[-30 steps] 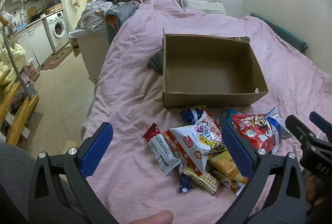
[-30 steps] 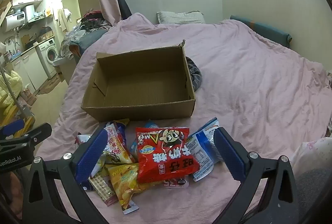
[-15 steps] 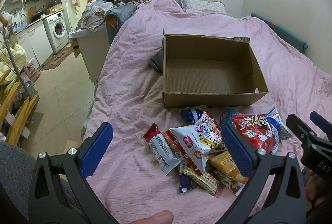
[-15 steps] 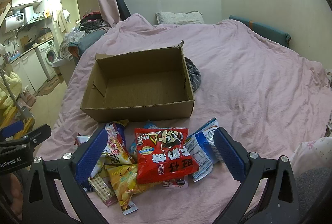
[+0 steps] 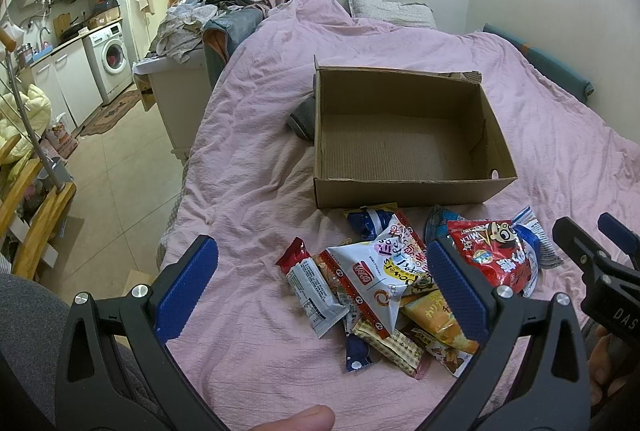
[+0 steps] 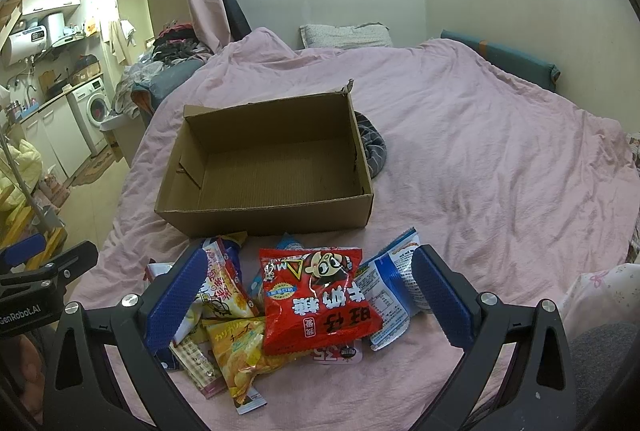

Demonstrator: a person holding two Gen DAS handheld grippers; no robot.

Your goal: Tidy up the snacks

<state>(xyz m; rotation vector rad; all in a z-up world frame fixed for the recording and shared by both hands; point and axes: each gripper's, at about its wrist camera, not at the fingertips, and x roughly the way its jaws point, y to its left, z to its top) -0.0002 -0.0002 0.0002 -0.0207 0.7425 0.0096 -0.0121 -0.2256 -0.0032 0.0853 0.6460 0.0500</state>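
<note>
- Bed (image 5: 248, 135), covered by a creased pink sheet (image 6: 500, 159), carries every item listed below.
- Cardboard box (image 5: 400, 191) sits open-topped on the sheet, nothing inside it; it serves as the landmark here. A grey cloth (image 6: 374, 147) lies against one side wall of the box.
- Snack pile (image 5: 400, 271) lies on the sheet just in front of the box's near wall, packets overlapping one another.
- Red packet (image 6: 316, 299) rests on top of the pile, in front of the box's near wall; a blue-and-white packet (image 6: 384, 291) lies just beside it.
- White pouch (image 5: 380, 271) lies in front of the box's near wall, overlapping a yellow packet (image 5: 432, 315).
- Small white bar with a red end (image 5: 312, 287) lies at the pile's edge, farthest from the red packet.
- Left gripper (image 5: 320, 291): fingers spread wide, nothing between them, poised above the pile, in front of the box.
- Right gripper (image 6: 308, 295): fingers likewise spread wide and empty, framing the red packet from above, in front of the box.
</note>
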